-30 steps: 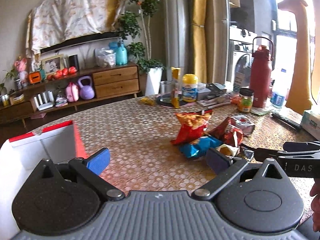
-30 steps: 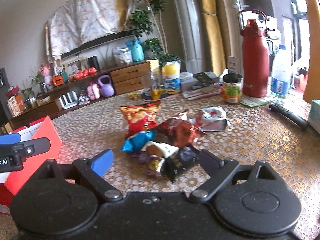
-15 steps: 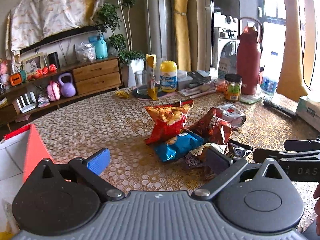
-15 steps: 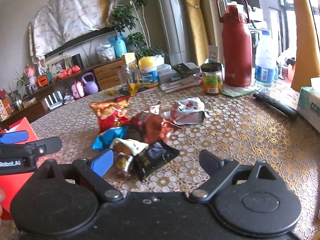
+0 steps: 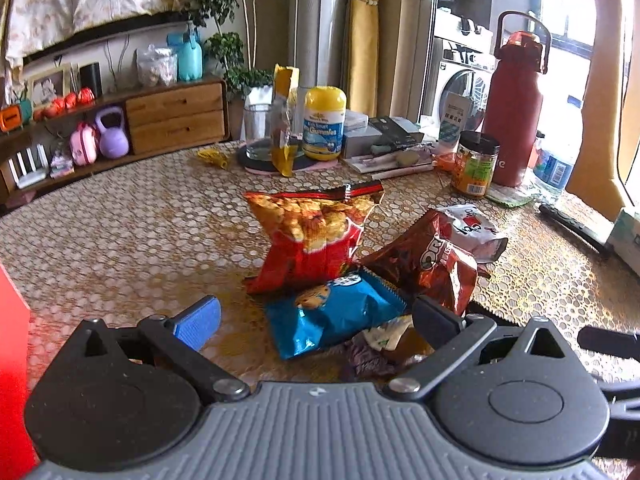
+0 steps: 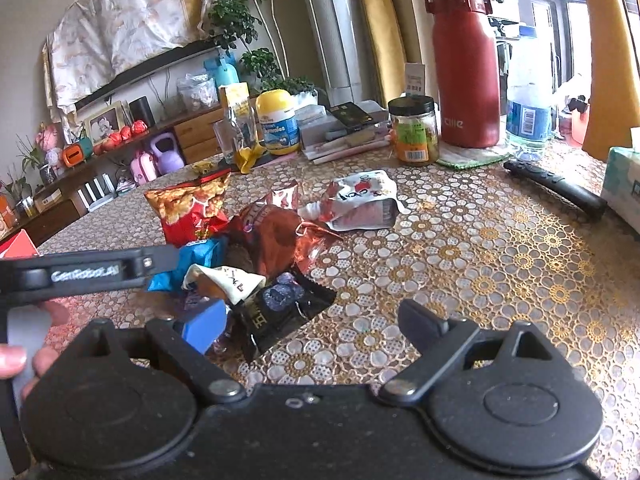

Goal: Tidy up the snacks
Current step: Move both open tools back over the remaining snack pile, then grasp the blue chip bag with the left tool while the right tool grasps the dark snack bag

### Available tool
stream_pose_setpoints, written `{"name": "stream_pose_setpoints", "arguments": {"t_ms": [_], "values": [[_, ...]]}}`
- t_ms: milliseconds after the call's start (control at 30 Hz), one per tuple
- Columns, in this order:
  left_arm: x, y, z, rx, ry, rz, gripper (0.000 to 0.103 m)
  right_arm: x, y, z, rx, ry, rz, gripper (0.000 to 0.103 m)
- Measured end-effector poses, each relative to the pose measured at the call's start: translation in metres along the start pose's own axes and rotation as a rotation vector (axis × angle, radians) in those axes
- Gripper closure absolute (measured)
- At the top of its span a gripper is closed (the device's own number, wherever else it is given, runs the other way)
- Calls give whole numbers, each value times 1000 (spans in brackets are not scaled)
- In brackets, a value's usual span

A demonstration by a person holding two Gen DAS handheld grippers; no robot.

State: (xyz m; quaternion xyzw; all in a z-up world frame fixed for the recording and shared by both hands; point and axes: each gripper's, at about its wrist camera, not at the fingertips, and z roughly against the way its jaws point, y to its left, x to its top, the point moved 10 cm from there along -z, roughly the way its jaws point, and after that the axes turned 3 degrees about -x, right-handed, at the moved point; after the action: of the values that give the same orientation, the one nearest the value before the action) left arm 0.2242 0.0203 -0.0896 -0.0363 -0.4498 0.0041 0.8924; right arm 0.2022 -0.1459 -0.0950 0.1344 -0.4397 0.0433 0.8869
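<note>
Crinkled foil snack packets sit heaped mid-tabletop (image 5: pixel 120 232) on its patterned lace cover: a red-and-orange chip bag (image 5: pixel 312 236) standing upright, a flat blue cookie packet (image 5: pixel 332 316) against its foot, a rust-brown crumpled bag (image 5: pixel 432 268) beside, and a black glossy packet (image 6: pixel 280 312) nearest. Left tool (image 5: pixel 316 316) released, jaws wide, straddling the blue packet without touching. Right tool (image 6: pixel 316 320) likewise released, over the black packet. Red box (image 5: pixel 12 360) waits at left edge. Best to pinch one packet's sealed edge, lift clear, avoid dragging neighbours.
</note>
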Motion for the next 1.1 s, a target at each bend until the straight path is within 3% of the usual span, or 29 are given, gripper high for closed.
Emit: {"name": "stream_pose_setpoints", "arguments": {"t_ms": [633,700,933,1033,1100], "values": [[-8,5,-50,-33,74,101,0,5,18,-29,47,14,22,10],[-9,4,-50,-45,71,107,13,5,19,-34,47,17,22,10],[-11,7,-46,-61,71,118,41,1,19,-55,64,60,-26,10],[-12,9,-44,-68,71,126,43,-1,19,-55,87,63,-42,15],[-12,12,-41,-61,68,132,43,-1,20,-54,100,63,-53,27]]}}
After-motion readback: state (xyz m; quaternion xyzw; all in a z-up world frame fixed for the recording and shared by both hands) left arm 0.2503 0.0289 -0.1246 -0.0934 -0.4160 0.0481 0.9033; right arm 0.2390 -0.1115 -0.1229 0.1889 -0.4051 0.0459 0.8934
